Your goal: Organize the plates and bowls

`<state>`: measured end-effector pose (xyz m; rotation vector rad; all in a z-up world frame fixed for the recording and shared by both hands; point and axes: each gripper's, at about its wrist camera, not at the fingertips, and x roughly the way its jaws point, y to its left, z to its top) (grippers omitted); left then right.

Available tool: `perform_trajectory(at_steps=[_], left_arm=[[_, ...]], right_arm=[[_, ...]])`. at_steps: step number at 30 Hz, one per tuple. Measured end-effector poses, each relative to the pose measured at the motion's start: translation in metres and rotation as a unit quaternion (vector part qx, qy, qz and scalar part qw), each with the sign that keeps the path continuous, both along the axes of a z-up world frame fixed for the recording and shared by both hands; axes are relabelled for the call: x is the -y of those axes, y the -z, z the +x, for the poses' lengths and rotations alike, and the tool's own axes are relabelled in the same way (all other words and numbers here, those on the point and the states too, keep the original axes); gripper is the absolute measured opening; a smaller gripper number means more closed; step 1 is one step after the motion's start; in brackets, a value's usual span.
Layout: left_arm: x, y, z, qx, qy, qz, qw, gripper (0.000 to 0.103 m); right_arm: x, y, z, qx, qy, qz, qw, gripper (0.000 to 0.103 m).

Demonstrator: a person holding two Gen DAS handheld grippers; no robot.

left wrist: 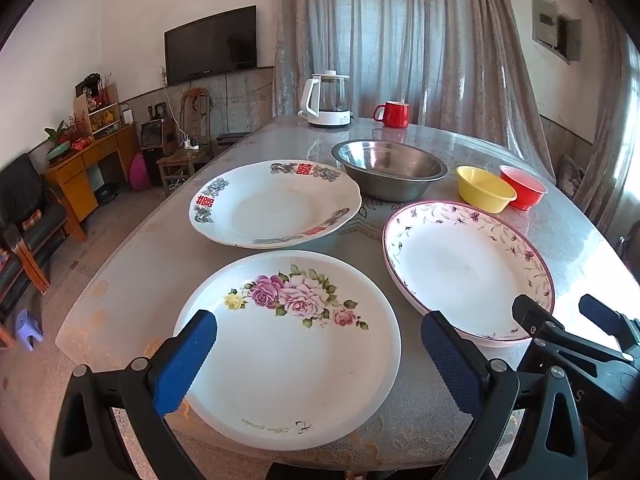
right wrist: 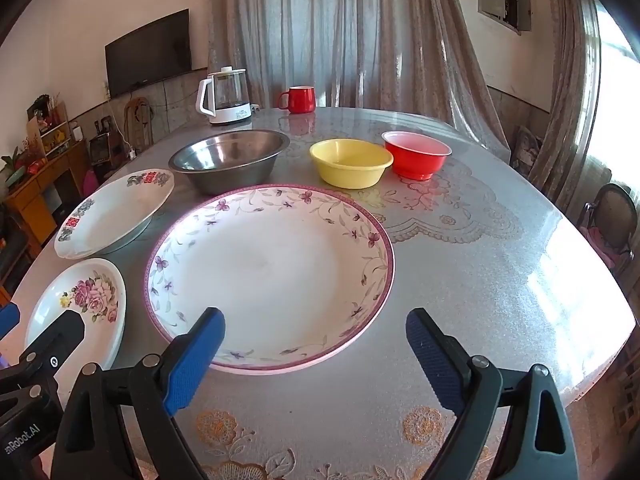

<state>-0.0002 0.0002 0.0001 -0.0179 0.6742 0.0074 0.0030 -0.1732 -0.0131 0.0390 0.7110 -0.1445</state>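
Note:
Three plates lie on the table. A rose-print plate is nearest, under my open, empty left gripper. A purple-rimmed floral plate lies to its right, in front of my open, empty right gripper, which also shows in the left wrist view. A red-character plate lies behind. Further back stand a steel bowl, a yellow bowl and a red bowl.
A white kettle and a red mug stand at the table's far edge. Chairs, a wooden cabinet and a TV are to the left. A chair stands to the right.

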Motion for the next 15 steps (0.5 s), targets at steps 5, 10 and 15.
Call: perform_trajectory(at_steps=[5, 10, 15], left_arm=[[-0.0014, 0.0000, -0.0013, -0.001, -0.001, -0.001, 1.0000, 0.103], [-0.0014, 0.0011, 0.0000, 0.001, 0.002, 0.001, 1.0000, 0.103], [0.0016, 0.0017, -0.0002, 0.002, 0.000, 0.000, 1.0000, 0.103]], right_arm=[[-0.0007, -0.0003, -0.0008, 0.001, -0.001, 0.000, 1.000, 0.094], [0.0000, -0.0015, -0.0006, 0.002, 0.000, 0.000, 1.000, 0.094], [0.0007, -0.0016, -0.0012, 0.003, 0.001, 0.000, 1.000, 0.094]])
